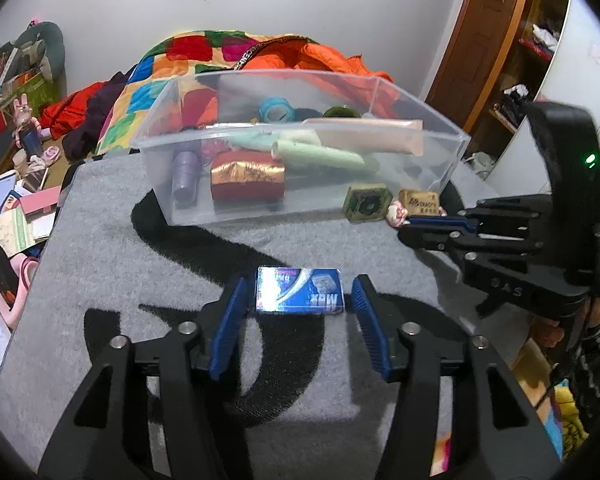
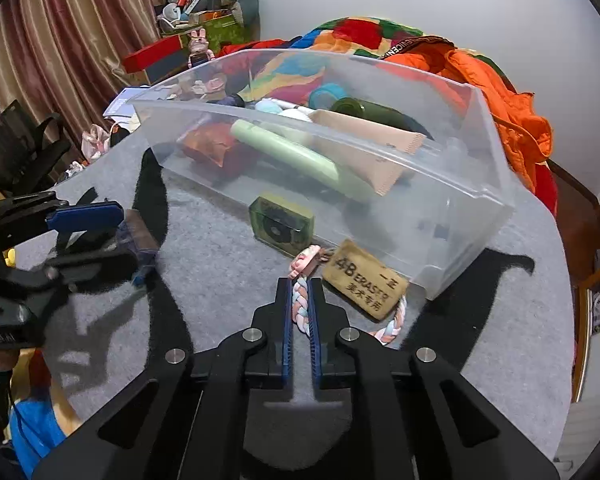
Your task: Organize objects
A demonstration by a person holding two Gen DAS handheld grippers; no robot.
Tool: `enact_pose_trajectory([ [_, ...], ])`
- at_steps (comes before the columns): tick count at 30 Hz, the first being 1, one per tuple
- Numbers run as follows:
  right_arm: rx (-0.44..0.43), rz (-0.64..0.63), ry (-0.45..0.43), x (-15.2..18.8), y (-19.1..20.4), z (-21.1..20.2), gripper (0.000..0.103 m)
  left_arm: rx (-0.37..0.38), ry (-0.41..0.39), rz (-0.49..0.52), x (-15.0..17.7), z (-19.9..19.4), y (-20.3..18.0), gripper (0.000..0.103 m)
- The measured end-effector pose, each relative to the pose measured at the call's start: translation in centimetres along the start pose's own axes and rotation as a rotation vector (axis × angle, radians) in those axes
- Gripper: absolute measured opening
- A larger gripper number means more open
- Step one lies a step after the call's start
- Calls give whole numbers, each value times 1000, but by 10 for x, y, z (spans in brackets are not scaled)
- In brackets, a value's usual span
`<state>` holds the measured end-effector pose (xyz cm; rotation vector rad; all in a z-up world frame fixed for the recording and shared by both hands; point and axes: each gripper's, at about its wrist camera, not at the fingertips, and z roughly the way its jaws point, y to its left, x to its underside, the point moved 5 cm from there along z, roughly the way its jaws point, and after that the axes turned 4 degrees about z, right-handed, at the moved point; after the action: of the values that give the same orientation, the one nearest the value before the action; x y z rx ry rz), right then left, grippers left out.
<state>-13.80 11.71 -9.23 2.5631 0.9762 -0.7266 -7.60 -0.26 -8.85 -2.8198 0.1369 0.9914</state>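
Note:
A blue card-sized box (image 1: 300, 290) lies flat on the grey mat between the pads of my left gripper (image 1: 302, 282). The jaws are open, with a small gap on each side of the box. My right gripper (image 2: 300, 284) is shut on a pastel braided cord (image 2: 302, 304) beside a tan 4B eraser (image 2: 364, 280) and a green square case (image 2: 282, 226). These lie just in front of the clear plastic bin (image 2: 460, 240). The left wrist view shows the bin (image 1: 440, 152) straight ahead and the right gripper (image 1: 408, 228) at the far right.
The bin holds a pale green tube (image 2: 300, 156), a beige pouch (image 2: 372, 148), a red-and-gold box (image 1: 248, 176), a purple spool (image 1: 185, 176) and tape rolls. Behind it lie a colourful quilt (image 1: 188, 52) and an orange jacket (image 2: 512, 120). Clutter crowds the left side.

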Motion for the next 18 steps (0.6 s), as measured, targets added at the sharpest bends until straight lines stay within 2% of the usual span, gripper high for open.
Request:
enact_pose_trajectory([
  [6, -122, 72, -19, 3, 3, -10, 6, -15, 16, 7, 3, 11, -2, 61],
  [10, -177, 98, -57, 6, 7, -27, 6, -51, 5, 13, 1, 16, -3, 58],
  [11, -184, 100, -68, 5, 9, -32, 6, -64, 2, 17, 1, 17, -4, 48],
  [18, -186, 90, -163, -8, 16, -67, 6, -47, -25, -14, -2, 4, 0, 47],
])
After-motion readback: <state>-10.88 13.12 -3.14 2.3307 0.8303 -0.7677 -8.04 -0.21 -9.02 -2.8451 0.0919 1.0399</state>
